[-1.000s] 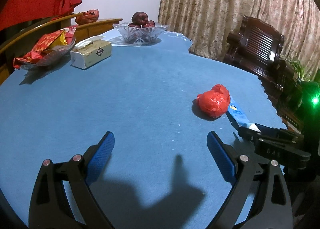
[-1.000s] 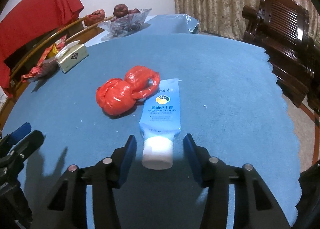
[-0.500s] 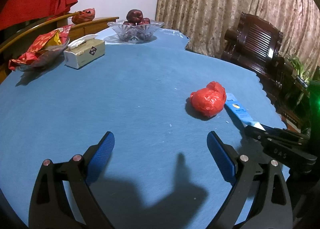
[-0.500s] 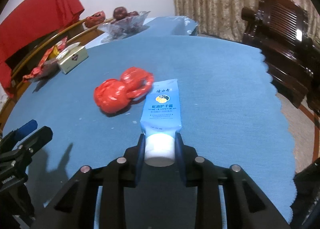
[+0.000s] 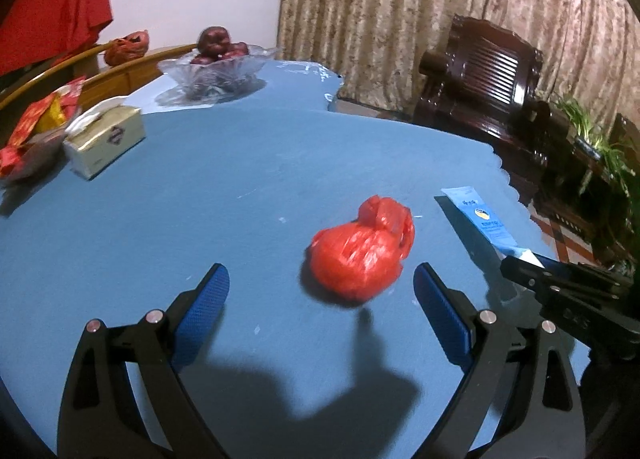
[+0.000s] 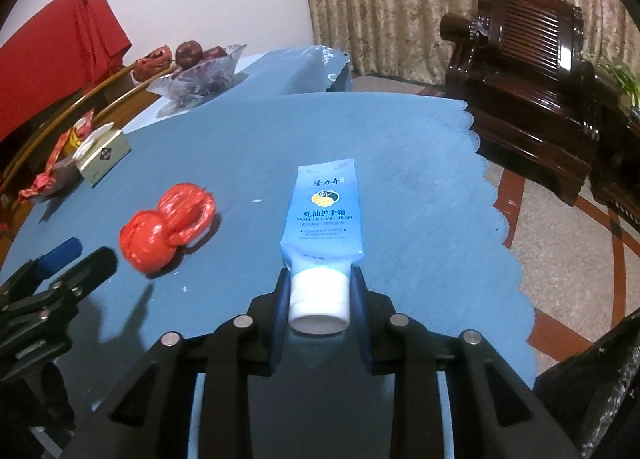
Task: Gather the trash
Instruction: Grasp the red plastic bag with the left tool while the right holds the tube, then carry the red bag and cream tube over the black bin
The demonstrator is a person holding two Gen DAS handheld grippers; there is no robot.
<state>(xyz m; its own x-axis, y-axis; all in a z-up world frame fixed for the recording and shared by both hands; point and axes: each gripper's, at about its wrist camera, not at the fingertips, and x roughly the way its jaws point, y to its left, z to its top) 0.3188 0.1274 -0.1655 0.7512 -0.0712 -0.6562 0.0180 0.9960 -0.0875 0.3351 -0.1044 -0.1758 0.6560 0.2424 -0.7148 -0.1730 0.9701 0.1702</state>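
A crumpled red plastic bag (image 5: 362, 249) lies on the blue table (image 5: 224, 179). My left gripper (image 5: 320, 307) is open, its blue pads either side of the bag's near end, just short of it. My right gripper (image 6: 319, 293) is shut on the white cap of a blue hand cream tube (image 6: 324, 215), which it holds lifted off the table. The tube also shows in the left wrist view (image 5: 486, 221), held by the right gripper (image 5: 520, 265). The red bag (image 6: 168, 227) sits left of the tube in the right wrist view, with the left gripper (image 6: 68, 263) beside it.
A tissue box (image 5: 106, 141), a glass dish of red snack packets (image 5: 32, 131) and a glass fruit bowl (image 5: 216, 69) stand at the far left of the table. A dark wooden chair (image 5: 484, 79) stands beyond the scalloped right edge.
My right gripper closed on the tube's cap and lifted the tube away from the bag. My left gripper moved forward and right, bringing the red bag between its open fingers.
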